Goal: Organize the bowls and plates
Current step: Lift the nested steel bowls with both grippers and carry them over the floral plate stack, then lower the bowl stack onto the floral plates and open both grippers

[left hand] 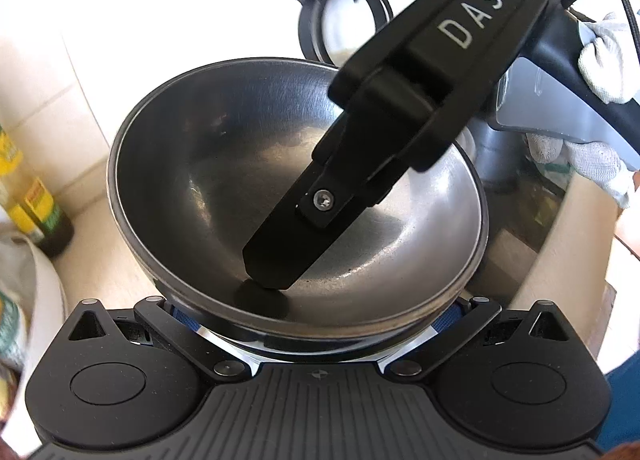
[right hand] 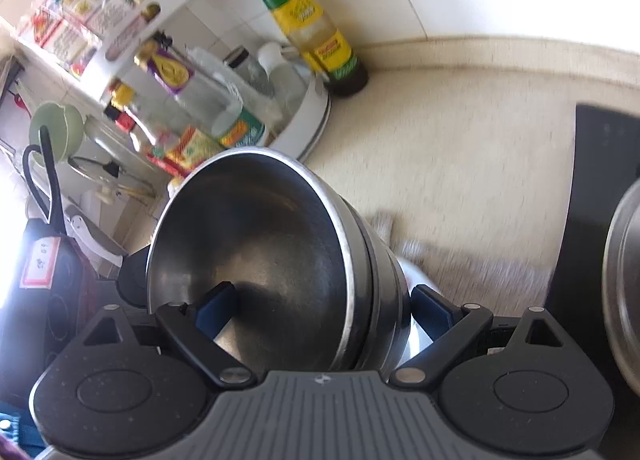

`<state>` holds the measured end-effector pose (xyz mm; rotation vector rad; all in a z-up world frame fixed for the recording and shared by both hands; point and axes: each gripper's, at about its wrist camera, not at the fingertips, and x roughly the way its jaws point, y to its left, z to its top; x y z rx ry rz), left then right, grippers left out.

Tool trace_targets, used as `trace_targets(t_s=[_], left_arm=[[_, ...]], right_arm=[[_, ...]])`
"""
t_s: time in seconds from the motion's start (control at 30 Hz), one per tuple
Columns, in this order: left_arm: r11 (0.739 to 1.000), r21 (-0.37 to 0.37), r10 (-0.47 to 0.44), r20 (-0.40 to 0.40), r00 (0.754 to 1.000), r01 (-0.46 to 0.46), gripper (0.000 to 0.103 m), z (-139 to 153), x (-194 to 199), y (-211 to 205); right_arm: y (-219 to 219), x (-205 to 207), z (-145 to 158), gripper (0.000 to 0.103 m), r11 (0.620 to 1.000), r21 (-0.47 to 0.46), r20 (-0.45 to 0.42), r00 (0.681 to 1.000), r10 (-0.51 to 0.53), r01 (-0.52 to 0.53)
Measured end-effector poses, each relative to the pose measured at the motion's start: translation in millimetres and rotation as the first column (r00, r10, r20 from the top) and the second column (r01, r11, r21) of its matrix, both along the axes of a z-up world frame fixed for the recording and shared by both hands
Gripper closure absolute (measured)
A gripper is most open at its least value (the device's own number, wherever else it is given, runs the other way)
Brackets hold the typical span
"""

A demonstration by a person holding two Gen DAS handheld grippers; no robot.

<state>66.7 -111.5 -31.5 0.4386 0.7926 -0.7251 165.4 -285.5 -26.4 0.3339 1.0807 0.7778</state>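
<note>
The steel bowl [left hand: 224,163] is brushed metal, dully glossy (faintly scuffed inside); the right gripper [left hand: 272,260] looks matt black plastic.

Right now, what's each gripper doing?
Left gripper: cannot tell; the steel bowl hides its jaws.
Right gripper: shut on the bowl stack's rim.

Both hand-held grippers [left hand: 316,324] [right hand: 320,312] clamped shut.
</note>
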Motion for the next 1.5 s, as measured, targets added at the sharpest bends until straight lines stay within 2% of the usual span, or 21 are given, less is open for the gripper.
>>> trace_targets(t_s=[0.17,0.3,0.5,0.67,0.77,0.97,1.1,1.2,1.33,1.43,1.5], left_arm=[[1.0,0.015,-0.005,-0.04,0.999,0.006,0.0,-22.1,-17.6,8.1],[0.998,0.055,-0.009,-0.065,0.998,0.013,0.0,-37.1,-27.3,12.2],[0.998,0.055,-0.025,-0.047,0.999,0.027,0.001,-34.3,-33.8,20.8],[0.998,0.055,-0.035,-0.019,0.999,0.036,0.0,-17.3,-22.5,14.5],[0.998,0.056,-0.015,-0.022,1.0,0.016,0.0,-16.2,-29.4,27.8],[0.999,-0.008,0.042,-0.031,0.999,-0.042,0.0,-5.0,-37.5,48.9],[0.991,-0.086,0.102,-0.011,0.995,-0.102,0.0,10.8,-46.1,62.3],[0.974,-0.146,0.173,0.002,0.985,-0.171,0.0,19.4,-51.8,72.1],[0.931,-0.235,0.284,-0.024,0.959,-0.281,0.0,28.5,-57.7,83.7],[0.89,-0.256,0.381,-0.039,0.924,-0.378,0.0,38.8,-65.2,90.5],[0.873,-0.26,0.417,-0.04,0.908,-0.412,0.0,39.4,-70.5,89.3]], right_arm=[[7.4,-15.9,-14.0,0.007,1.0,-0.002,-0.03,0.999,-0.028,0.027],[13.1,-29.4,-22.9,0.007,0.999,-0.021,-0.013,0.999,-0.036,0.036],[12.1,-40.2,-28.9,0.007,0.995,-0.014,0.0,0.996,-0.094,0.094],[9.5,-51.1,-33.0,0.007,0.99,-0.047,0.014,0.991,-0.132,0.132],[11.4,-58.0,-34.0,0.007,0.988,-0.05,0.028,0.989,-0.143,0.145],[6.1,-69.1,-21.5,0.007,0.98,-0.05,0.079,0.979,-0.187,0.192],[-10.9,-86.9,4.2,0.007,0.959,-0.047,0.146,0.952,-0.269,0.278],[-16.2,-120.0,30.9,0.006,0.934,-0.074,0.253,0.913,-0.321,0.349],[-6.2,-169.5,47.7,0.002,0.902,-0.106,0.362,0.862,-0.356,0.418],[5.2,-197.6,44.1,0.001,0.868,-0.125,0.396,0.826,-0.4,0.48],[12.2,-211.8,38.5,0.001,0.839,-0.131,0.416,0.798,-0.437,0.528]])
